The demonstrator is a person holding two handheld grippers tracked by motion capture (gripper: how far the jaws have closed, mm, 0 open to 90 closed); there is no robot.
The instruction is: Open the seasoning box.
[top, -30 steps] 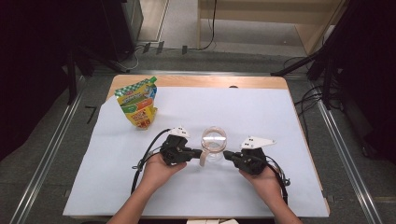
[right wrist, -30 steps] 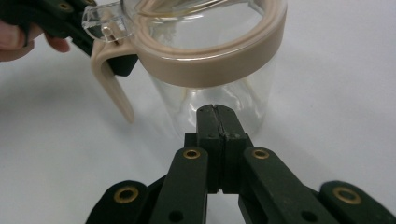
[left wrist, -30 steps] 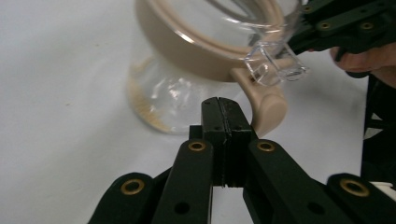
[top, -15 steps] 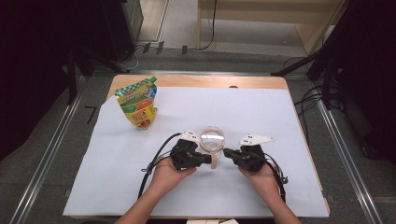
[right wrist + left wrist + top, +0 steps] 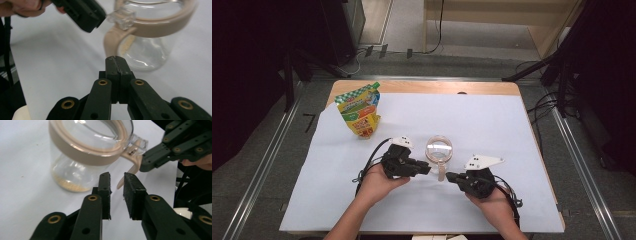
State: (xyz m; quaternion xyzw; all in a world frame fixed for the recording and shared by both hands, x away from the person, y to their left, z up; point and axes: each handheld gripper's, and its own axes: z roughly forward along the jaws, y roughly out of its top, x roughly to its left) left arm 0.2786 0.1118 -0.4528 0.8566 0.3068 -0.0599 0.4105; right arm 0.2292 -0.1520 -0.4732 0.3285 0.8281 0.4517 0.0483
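On the table (image 5: 512,125), the glass jar (image 5: 439,150) is standing between both claws. The left claw (image 5: 117,185) has just been opening slightly, gripping nothing; the right claw (image 5: 116,61) is sitting fully closed, empty, beside the jar's tan latch (image 5: 112,41).

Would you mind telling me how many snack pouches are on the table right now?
1. The single snack pouch stands upright near the far left corner of the white sheet, well apart from the glass jar in the middle. None appears hidden.
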